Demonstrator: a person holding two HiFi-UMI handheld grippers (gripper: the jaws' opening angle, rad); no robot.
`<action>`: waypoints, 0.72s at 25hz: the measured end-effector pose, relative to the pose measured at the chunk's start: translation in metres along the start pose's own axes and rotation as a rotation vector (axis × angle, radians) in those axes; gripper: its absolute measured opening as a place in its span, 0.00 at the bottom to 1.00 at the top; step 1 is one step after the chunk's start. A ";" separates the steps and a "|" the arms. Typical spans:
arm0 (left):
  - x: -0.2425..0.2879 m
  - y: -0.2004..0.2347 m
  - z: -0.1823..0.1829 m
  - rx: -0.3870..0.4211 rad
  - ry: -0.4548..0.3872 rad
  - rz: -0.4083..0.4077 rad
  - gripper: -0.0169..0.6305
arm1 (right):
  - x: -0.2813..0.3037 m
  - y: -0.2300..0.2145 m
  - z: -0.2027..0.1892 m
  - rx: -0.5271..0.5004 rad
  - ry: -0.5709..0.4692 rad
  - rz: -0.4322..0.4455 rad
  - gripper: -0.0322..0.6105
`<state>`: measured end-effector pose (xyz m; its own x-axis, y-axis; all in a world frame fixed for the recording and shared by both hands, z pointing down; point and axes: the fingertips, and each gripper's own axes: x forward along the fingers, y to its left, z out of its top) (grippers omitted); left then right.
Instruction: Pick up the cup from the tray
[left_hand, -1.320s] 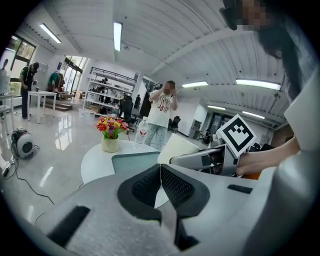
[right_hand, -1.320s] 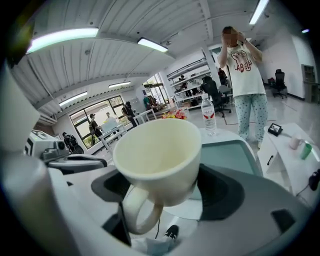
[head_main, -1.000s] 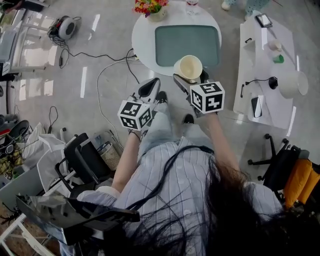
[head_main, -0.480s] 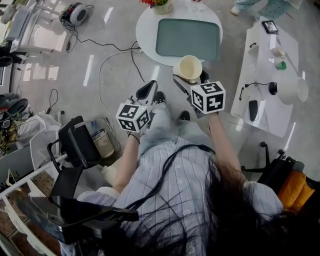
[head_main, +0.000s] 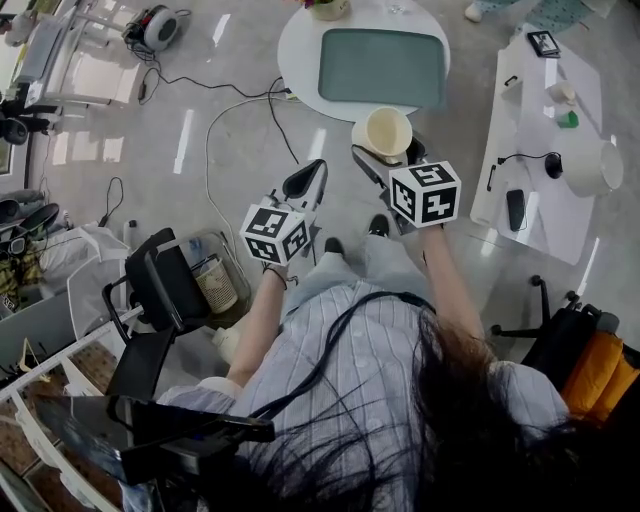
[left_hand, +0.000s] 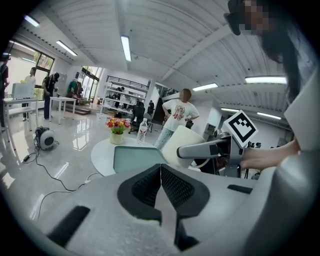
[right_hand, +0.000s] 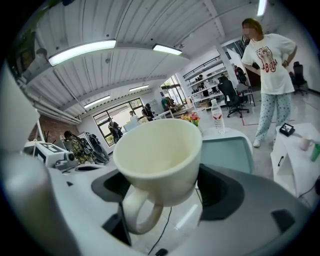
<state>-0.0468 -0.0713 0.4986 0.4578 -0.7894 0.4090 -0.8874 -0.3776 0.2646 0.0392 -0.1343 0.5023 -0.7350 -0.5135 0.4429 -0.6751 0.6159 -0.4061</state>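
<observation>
A cream cup with a handle hangs in the air, off the teal tray, just short of the round white table. My right gripper is shut on it. In the right gripper view the cup fills the centre between the jaws, mouth up and handle toward the camera, with the tray behind it. My left gripper is held to the left of the cup. Its jaws are shut with nothing between them. The cup and the tray show beyond it.
A flower vase and a water bottle stand on the round table. A person stands beyond it. A white side desk with a phone and a mouse is at the right. Cables cross the floor, and a black chair is at the left.
The table and tray have slid up and away in the head view, so the held cup is a little farther from the tray. Both grippers keep their state.
</observation>
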 end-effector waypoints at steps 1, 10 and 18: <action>-0.003 -0.002 -0.001 0.003 0.001 -0.012 0.05 | -0.002 0.004 -0.001 -0.001 -0.001 -0.005 0.67; -0.052 -0.014 -0.017 0.021 -0.012 -0.099 0.05 | -0.022 0.062 -0.026 0.008 -0.017 -0.047 0.67; -0.099 -0.012 -0.029 0.025 -0.044 -0.146 0.05 | -0.043 0.122 -0.060 0.019 -0.018 -0.070 0.67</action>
<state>-0.0803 0.0255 0.4804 0.5795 -0.7454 0.3294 -0.8131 -0.5013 0.2960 -0.0082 -0.0012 0.4817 -0.6869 -0.5655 0.4565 -0.7258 0.5667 -0.3900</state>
